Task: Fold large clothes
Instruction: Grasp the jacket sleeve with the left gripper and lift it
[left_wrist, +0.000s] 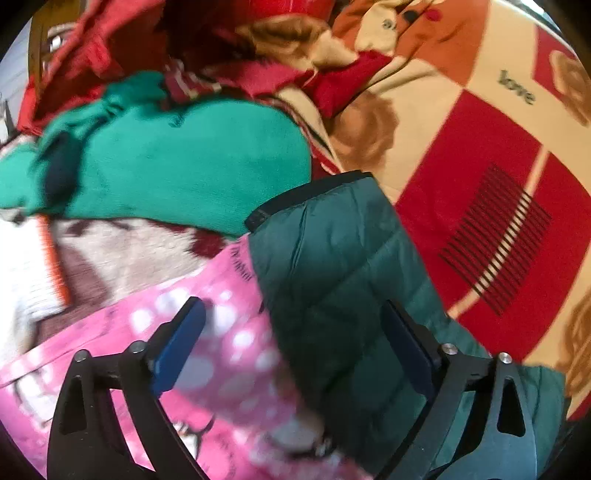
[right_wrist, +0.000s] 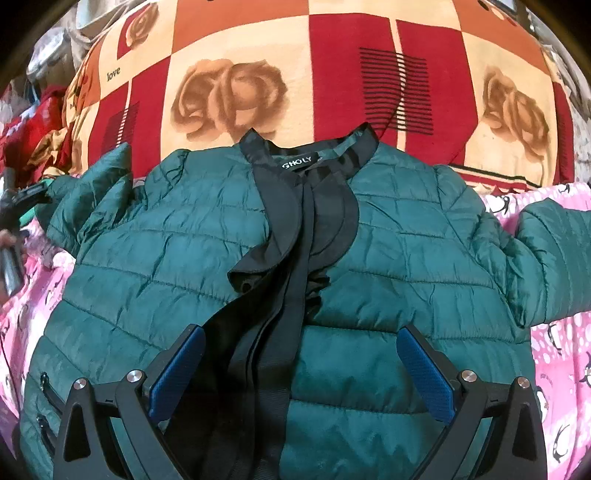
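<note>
your right gripper (right_wrist: 301, 365) hangs above the lower front of the green quilted jacket (right_wrist: 184, 266), with its jaws spread wide and nothing between the blue pads (right_wrist: 177, 373). the jacket lies face up and open flat on a pink sheet with penguins (right_wrist: 554, 354), and its black collar (right_wrist: 310, 158) with the white label points toward the red and cream blanket with roses (right_wrist: 236, 92). the black front strip (right_wrist: 295, 258) runs down the middle of the jacket, a little wrinkled. one sleeve reaches out to the right edge of the picture and the other sleeve is bent at the left.

your left gripper (left_wrist: 293, 354) is also wide open and it holds nothing. it is above the jacket sleeve (left_wrist: 332, 258), whose black cuff (left_wrist: 306, 195) lies near a bright green knitted garment (left_wrist: 192, 162). this view is blurred. behind the green garment there is a heap of red clothes (left_wrist: 96, 55), and the pink sheet is under the left finger.
</note>
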